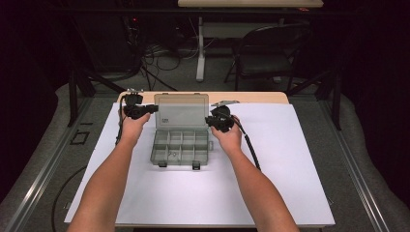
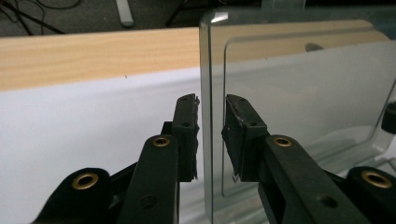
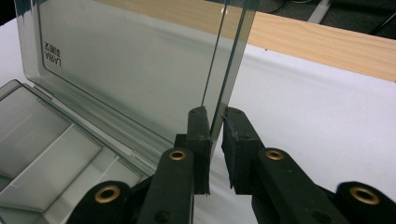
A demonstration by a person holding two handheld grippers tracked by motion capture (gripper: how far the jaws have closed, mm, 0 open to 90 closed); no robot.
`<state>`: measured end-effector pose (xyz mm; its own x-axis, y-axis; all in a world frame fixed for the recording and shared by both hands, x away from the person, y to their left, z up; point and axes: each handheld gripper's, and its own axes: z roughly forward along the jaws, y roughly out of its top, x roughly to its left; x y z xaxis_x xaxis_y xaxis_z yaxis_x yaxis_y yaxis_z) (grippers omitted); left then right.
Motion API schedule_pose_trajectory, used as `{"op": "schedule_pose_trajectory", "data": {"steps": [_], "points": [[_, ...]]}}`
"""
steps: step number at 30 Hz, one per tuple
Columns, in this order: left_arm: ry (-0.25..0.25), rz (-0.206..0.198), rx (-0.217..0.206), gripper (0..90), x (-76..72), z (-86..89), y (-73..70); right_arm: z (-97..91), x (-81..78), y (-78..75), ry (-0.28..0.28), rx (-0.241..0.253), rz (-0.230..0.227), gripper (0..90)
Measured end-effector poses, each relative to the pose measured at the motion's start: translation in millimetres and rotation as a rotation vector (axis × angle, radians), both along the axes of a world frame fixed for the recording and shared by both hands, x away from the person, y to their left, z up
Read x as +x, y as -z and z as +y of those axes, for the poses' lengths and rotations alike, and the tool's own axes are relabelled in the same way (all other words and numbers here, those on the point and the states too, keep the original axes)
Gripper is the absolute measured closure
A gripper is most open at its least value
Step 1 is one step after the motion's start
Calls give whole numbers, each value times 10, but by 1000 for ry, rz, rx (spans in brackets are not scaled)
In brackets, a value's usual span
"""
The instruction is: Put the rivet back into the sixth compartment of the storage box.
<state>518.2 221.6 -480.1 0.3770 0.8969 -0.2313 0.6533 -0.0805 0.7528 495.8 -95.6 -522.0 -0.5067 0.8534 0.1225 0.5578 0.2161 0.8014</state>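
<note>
We hold the organizer box [image 1: 181, 147] mid-table on the white sheet [image 1: 290, 159], its lid [image 1: 182, 110] upright. Our left gripper [image 2: 211, 135] straddles the lid's edge loosely; our right gripper [image 3: 215, 140] pinches it.

Lighting — bright overhead light on the white paper-covered table [image 1: 290, 145]; surrounding room dim, near black at the edges. Glare streak on the clear smoky plastic lid [image 2: 299, 93]. Soft shadows; gripper views sharp nearby — high view slightly grainy.
</note>
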Motion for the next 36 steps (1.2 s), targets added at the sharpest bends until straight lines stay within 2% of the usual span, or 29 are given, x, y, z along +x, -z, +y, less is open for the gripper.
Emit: {"op": "schedule_pose_trajectory", "data": {"steps": [4,10,14,15,19,26,33,36], "points": [[-2,-4,0,747,67,-12,-104,-3,-3,3,0,3,-1,815],[-25,-16,8,781,129,-52,-163,-1,-15,1,2,2,-6,815],[-34,-18,32,842,115,-69,-171,-4,-15,7,1,3,-7,815],[-41,-20,26,860,110,-71,-171,-6,-15,12,3,3,-5,814],[-41,-13,22,866,88,-70,-187,-14,-16,21,4,12,-7,814],[-60,-38,8,869,52,-74,-170,-17,-18,8,5,17,4,807],[-50,-39,12,869,12,-67,-192,-35,-25,-34,5,48,7,719],[-61,-57,5,870,-10,-69,-177,-49,-38,-71,4,63,11,685]]}}
